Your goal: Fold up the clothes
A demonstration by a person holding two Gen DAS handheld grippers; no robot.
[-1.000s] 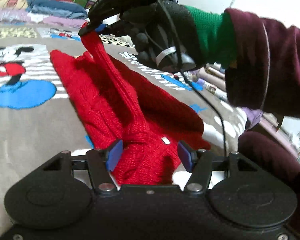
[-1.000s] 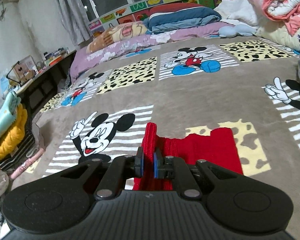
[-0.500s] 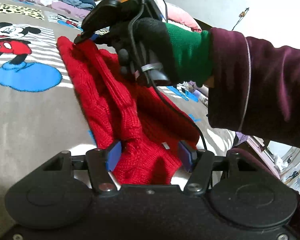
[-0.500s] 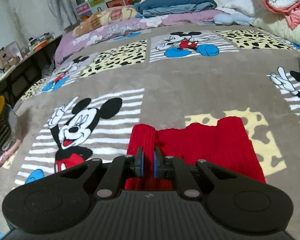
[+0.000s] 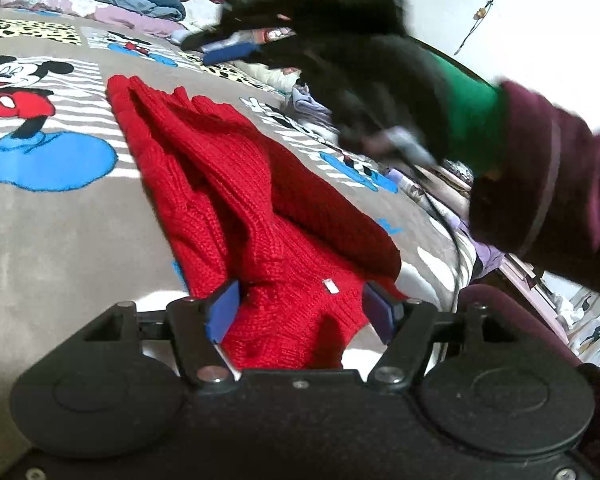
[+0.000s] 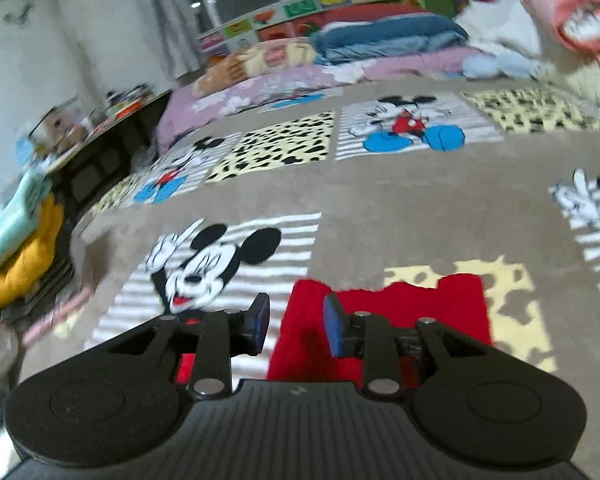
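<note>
At the near edge of the bed (image 6: 420,208), the left gripper (image 5: 302,312) stands wide open astride the red sweater's (image 5: 236,200) bunched collar, holding nothing. Farther along, the right gripper (image 6: 296,322), clamped on the sleeve half a second ago, has let go and lifted away, jaws apart. That sleeve now lies folded over the body, so this fold looks finished.
</note>
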